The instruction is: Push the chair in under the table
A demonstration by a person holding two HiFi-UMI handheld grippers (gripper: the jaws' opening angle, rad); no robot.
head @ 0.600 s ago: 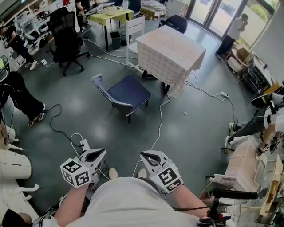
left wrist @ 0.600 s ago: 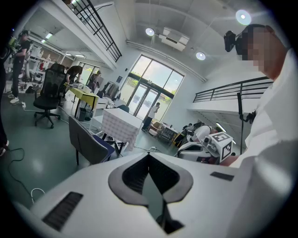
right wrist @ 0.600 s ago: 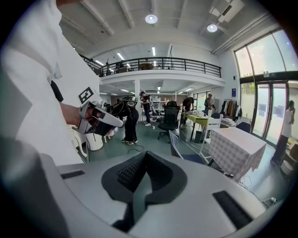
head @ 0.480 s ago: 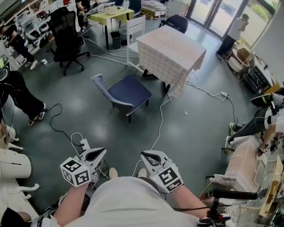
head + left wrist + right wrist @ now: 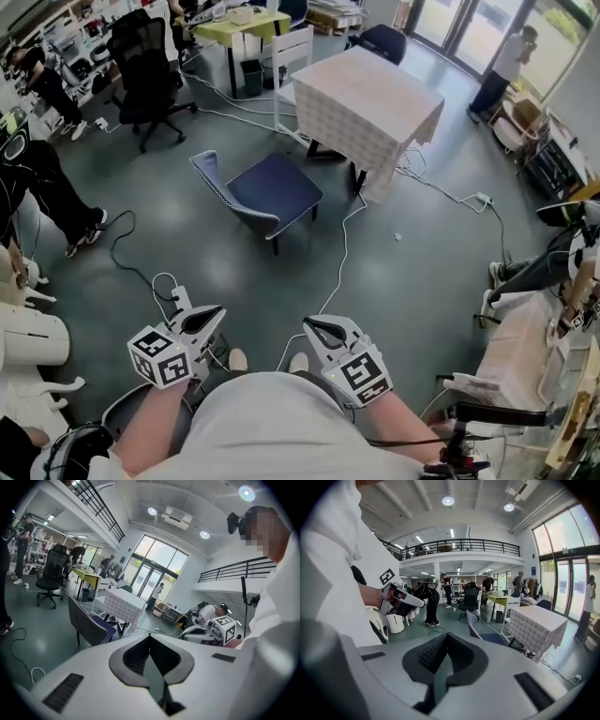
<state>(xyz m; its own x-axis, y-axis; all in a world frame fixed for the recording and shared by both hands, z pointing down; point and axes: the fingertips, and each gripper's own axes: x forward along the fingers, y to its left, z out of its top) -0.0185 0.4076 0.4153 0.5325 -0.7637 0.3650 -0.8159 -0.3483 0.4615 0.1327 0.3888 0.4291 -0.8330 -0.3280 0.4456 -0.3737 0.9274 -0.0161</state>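
The chair (image 5: 272,190) was seen on the grey floor (image 5: 422,281), near one corner of the desk (image 5: 366,98) with the checked cloth, and its blue seat was not tucked under the desk. Its back (image 5: 223,190) was turned toward the person and its seat toward the desk. The left tongs (image 5: 206,319) and the right tongs (image 5: 321,330) were held low by the person's body, well apart from the chair. Both pairs were pressed together with nothing in them. The chair was judged to be stiff and fairly light, on thin legs that should slide over the smooth floor. The top edge of the back was judged the best place to be pushed, with the tongs set apart so the chair is not turned. A white cable (image 5: 342,246) lay by the legs and could be caught
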